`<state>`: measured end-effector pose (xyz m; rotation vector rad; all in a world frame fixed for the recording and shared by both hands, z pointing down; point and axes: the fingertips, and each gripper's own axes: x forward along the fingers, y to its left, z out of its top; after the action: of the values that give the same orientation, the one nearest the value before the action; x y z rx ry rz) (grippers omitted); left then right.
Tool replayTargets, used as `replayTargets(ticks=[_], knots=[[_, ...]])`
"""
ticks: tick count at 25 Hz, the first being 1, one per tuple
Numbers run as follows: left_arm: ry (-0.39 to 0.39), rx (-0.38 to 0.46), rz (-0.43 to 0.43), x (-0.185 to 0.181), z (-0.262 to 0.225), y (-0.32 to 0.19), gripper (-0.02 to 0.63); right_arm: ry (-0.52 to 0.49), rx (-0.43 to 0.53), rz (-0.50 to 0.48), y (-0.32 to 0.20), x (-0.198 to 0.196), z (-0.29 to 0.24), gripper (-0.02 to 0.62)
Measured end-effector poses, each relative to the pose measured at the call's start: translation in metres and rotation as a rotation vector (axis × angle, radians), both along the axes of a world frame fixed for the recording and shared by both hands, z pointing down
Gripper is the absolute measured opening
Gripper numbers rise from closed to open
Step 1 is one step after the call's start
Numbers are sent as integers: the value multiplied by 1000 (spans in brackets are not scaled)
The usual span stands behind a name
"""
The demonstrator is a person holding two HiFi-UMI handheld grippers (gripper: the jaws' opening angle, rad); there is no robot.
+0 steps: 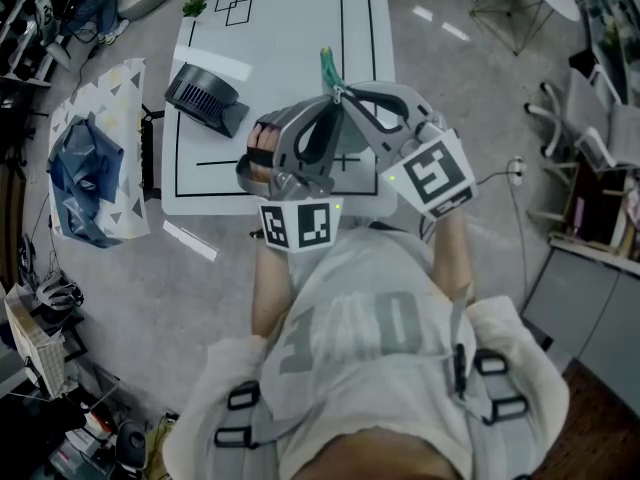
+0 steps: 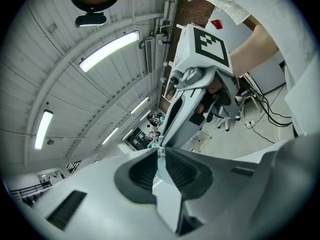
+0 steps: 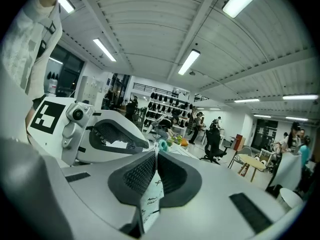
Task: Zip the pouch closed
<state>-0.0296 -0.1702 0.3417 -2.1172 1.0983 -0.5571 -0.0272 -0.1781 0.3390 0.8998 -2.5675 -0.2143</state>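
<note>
I hold both grippers up close to my head, tips meeting over the white table [image 1: 285, 43]. Between them is the pouch, a thin white sheet with small print [image 3: 149, 196] and a teal end [image 1: 328, 68] that sticks up past the tips. My right gripper [image 3: 153, 171] is shut on the white sheet, with a teal bit [image 3: 162, 145] just beyond its tips. My left gripper [image 2: 161, 160] is closed on a thin teal and white edge [image 2: 160, 154] of the pouch. Each gripper faces the other: the right gripper's body [image 2: 200, 91] and the left one's [image 3: 107, 134]. Most of the pouch is hidden between the jaws.
On the table, marked with black lines, lies a black ribbed device [image 1: 205, 96]. A blue bag on a patterned cloth [image 1: 85, 163] lies on the floor at the left. Office chairs [image 1: 590, 128] stand at the right, and clutter lines the left edge.
</note>
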Motion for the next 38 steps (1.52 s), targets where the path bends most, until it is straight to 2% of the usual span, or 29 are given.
replayTargets(ticks=[2, 6, 12, 17, 23, 31, 38], knots=[[13, -1, -8, -2, -1, 1, 49, -2, 5, 0, 1, -2, 2, 18], [46, -17, -10, -8, -5, 1, 25, 71, -2, -27, 8, -4, 11, 18], [51, -58, -18, -13, 0, 2, 23, 62, 14, -42, 8, -10, 9, 18], [193, -173, -37, -18, -1, -2, 8, 67, 8, -51, 8, -14, 11, 18], [284, -231, -87, -24, 4, -8, 8, 87, -2, -67, 8, -18, 19, 18], [338, -262, -155, -34, 7, -14, 6, 109, -36, -105, 17, -22, 27, 17], [337, -268, -207, -48, 10, -18, 8, 105, -53, -125, 23, -23, 36, 17]])
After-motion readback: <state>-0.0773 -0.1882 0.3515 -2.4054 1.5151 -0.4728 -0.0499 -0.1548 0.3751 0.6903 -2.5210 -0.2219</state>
